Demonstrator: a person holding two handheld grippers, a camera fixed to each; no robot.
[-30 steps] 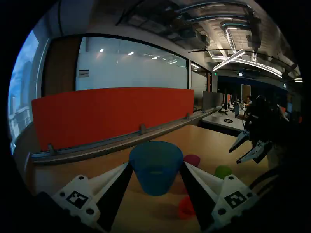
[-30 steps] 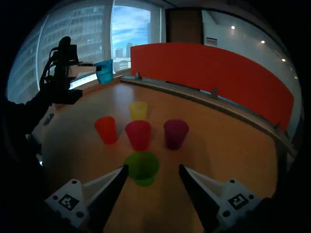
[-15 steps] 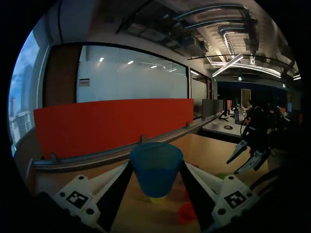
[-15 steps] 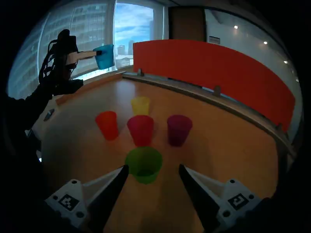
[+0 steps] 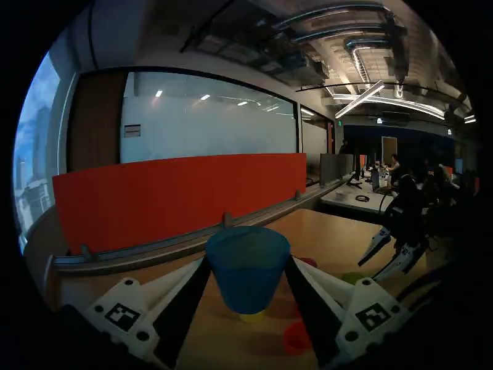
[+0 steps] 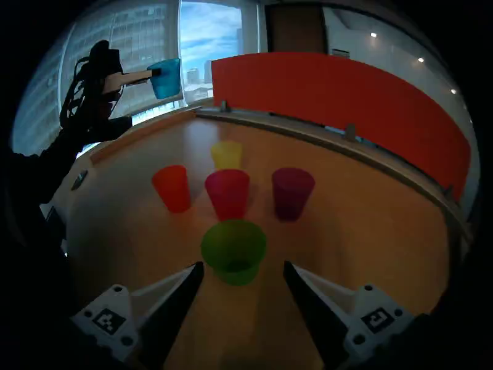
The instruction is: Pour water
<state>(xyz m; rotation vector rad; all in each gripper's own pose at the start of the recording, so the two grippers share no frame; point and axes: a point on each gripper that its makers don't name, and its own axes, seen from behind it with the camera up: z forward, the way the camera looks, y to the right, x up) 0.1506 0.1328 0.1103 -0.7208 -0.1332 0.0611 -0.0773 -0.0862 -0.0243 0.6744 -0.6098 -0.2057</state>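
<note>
My left gripper [image 5: 248, 271] is shut on a blue cup [image 5: 248, 268], held upright well above the wooden table [image 6: 370, 234]; in the right gripper view that blue cup [image 6: 165, 78] hangs high at the far left. On the table stand a green cup [image 6: 234, 250], a red-pink cup [image 6: 228, 193], an orange cup [image 6: 172, 187], a yellow cup [image 6: 226, 153] and a purple cup [image 6: 292, 192]. My right gripper [image 6: 240, 274] is open, its fingers flanking the green cup's near side without touching. In the left gripper view the right gripper [image 5: 389, 253] hovers at the right.
An orange-red partition [image 6: 345, 105] with a metal rail runs along the table's far edge. Large windows [image 6: 203, 37] lie behind the left hand. Bare tabletop extends to the right of the purple cup. Other desks [image 5: 357, 194] stand farther back.
The right gripper has edged forward, so the green cup sits closer between its fingers. The left gripper rose a little with the blue cup, then held about steady.
</note>
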